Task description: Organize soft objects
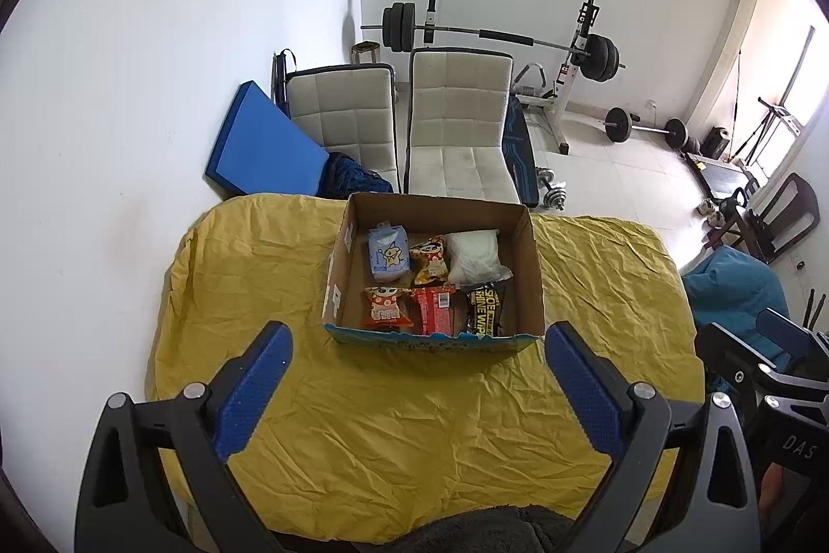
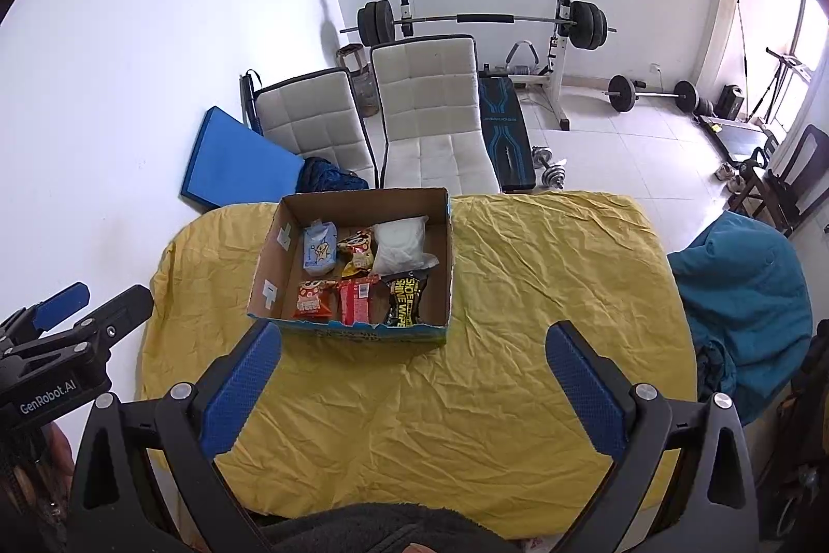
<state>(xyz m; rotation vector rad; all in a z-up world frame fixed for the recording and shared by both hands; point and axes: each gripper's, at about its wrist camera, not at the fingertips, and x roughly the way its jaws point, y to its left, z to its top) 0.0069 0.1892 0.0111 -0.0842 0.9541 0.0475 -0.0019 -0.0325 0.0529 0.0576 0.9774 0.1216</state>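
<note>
Both tongs are spread wide with nothing in them: left tongs point(image 1: 417, 390) and right tongs point(image 2: 412, 384) hover over the near part of the tabletop point(image 1: 414, 423), which has a wrinkly yellow cloth on it. All the soft stuff sits in the cardboard box point(image 1: 533, 273) further back on the cloth. Back row in there: blue tissue pack point(image 1: 387, 253), a yellow snack bag point(image 1: 430, 260), a white bag point(image 1: 474, 255). Front row: orange snack bag point(image 1: 386, 307), red packet point(image 1: 438, 309), black shoe shine wipes pack point(image 1: 484, 309). Two white chairs point(image 1: 456, 123) stand behind the tabletop
</note>
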